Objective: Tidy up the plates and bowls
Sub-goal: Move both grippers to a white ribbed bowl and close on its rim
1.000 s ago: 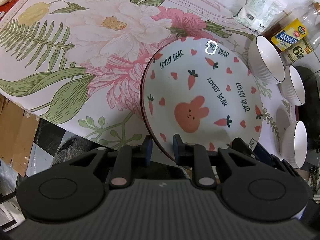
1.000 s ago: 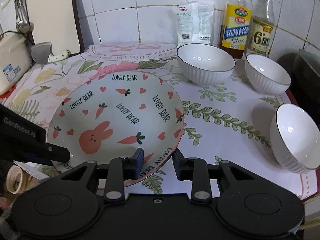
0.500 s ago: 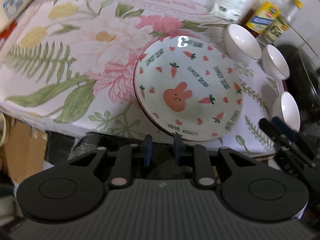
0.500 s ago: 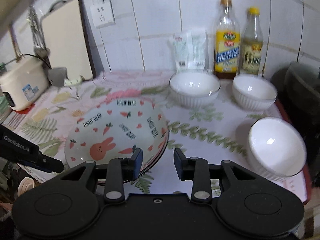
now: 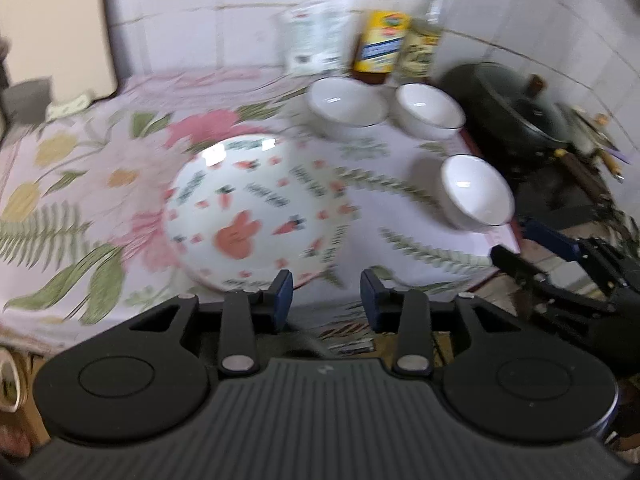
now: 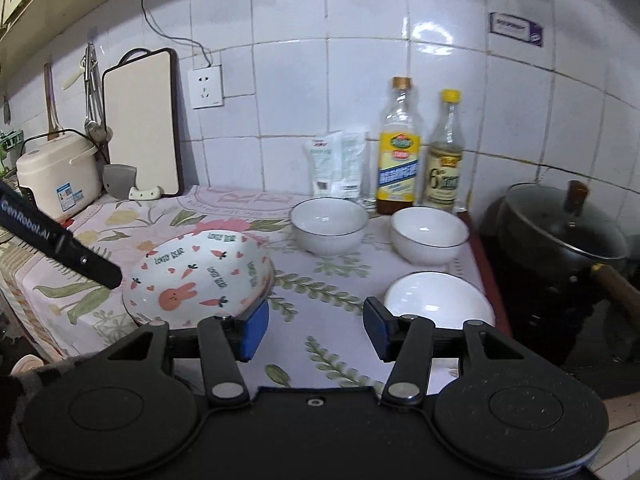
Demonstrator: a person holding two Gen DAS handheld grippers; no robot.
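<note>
Both grippers hold nothing, fingers spreading apart: the left gripper [image 5: 326, 298] narrowly, the right gripper [image 6: 316, 330] wider. The rabbit plate [image 6: 198, 278] lies flat, face up, near the table [image 6: 328, 344] front edge. Three white bowls [image 6: 328, 226] stand upright to its right.

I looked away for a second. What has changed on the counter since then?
Both hand-held grippers, left and right, let go of the bunny plate's near rim, backed away and are opening, nothing between them. The plate and three white bowls stayed put.
</note>
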